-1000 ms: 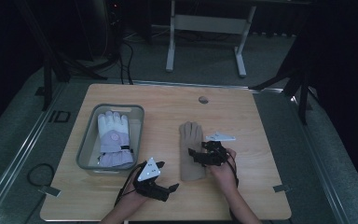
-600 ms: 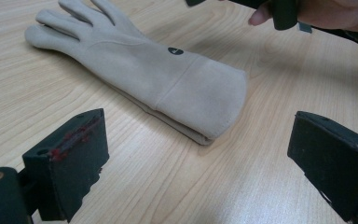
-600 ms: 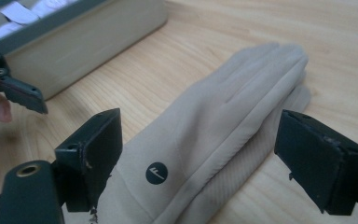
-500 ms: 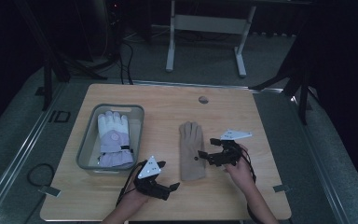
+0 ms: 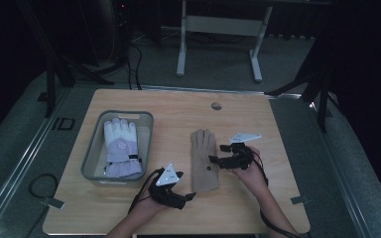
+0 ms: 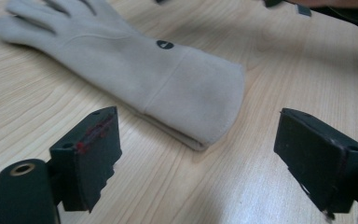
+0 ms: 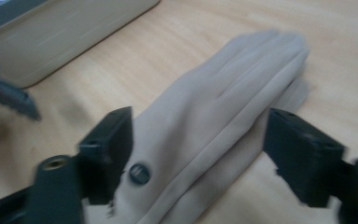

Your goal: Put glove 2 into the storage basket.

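A tan glove (image 5: pixel 204 161) lies flat on the wooden table (image 5: pixel 278 129), fingers pointing away from the person, just right of the grey bin (image 5: pixel 92 153) that holds a white and lilac glove (image 5: pixel 120 148); the right gripper (image 5: pixel 217 160) sits at the tan glove's right edge, jaws spread wide and empty. The left gripper (image 5: pixel 188 197) rests near the cuff, just off its lower left corner; its jaws also stand apart, gripping nothing.
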